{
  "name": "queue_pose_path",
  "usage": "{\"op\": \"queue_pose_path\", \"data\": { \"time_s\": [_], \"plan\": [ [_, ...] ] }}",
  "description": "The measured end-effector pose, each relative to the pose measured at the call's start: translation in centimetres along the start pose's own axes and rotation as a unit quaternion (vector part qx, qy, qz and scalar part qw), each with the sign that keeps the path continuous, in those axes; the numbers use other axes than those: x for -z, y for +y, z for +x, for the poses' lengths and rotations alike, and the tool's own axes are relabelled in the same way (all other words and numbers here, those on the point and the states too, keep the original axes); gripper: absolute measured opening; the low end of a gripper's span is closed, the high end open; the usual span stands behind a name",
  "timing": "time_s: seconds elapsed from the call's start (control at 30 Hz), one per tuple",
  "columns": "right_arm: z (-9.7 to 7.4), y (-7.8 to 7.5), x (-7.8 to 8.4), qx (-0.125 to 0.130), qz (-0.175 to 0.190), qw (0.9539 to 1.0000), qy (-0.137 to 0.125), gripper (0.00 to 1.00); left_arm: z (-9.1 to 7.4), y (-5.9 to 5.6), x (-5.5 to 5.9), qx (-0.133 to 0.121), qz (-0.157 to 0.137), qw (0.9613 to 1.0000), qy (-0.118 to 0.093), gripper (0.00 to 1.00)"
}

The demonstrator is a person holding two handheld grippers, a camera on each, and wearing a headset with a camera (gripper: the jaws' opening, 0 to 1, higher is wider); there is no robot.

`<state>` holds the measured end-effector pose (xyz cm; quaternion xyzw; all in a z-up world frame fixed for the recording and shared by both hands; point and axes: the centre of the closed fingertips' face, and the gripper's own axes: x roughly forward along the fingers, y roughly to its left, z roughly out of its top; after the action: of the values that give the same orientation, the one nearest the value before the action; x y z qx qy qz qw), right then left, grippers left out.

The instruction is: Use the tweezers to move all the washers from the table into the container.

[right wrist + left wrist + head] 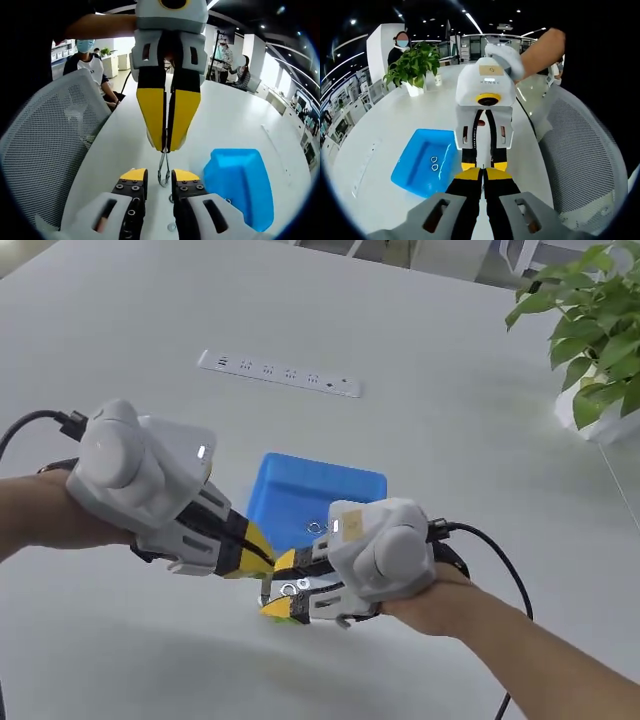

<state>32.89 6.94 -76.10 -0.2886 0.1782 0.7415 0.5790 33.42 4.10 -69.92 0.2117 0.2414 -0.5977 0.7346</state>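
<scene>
Gripping the tweezers (163,172), the left gripper (167,147) is clamped tight, the tips hanging between the right gripper's (160,175) parted jaws. Two washers (434,163) lie inside the blue container (412,172) just beside both grippers.

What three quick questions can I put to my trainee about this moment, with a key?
1. True or false: every washer is already in the blue container.
2. Which tool grips the tweezers? A) left B) right C) neither
3. How many washers does the left gripper view show inside the container?

Key:
1. False. A washer lies on the table by the tools.
2. A. The left tool is shut on them. The right tool is open around their tips.
3. Two.
</scene>
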Motion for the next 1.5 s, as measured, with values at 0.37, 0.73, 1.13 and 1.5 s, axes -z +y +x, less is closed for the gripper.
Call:
{"op": "queue_pose_path", "data": {
  "time_s": [0.37, 0.73, 1.13, 1.5],
  "plan": [
    [0.2, -0.5, -0.2, 0.004, -0.009, 0.9999, 0.009, 0.10, -0.1, 0.0, 0.1, 0.007, -0.001, 1.0000, 0.004, 0.05],
    [0.3, -0.3, -0.2, 0.008, -0.021, 0.9996, 0.014, 0.08, -0.1, -0.1, 0.3, 0.006, -0.002, 0.9999, 0.009, 0.05],
    [0.4, -0.3, -0.3, 0.008, -0.023, 0.9996, 0.013, 0.06, 0.1, -0.2, 0.9, 0.004, -0.009, 0.9998, 0.017, 0.06],
    [0.4, -0.3, -0.3, 0.008, -0.023, 0.9996, 0.015, 0.06, -0.3, 0.0, 0.9, -0.007, -0.023, 0.9996, 0.015, 0.10]
  ]
}}
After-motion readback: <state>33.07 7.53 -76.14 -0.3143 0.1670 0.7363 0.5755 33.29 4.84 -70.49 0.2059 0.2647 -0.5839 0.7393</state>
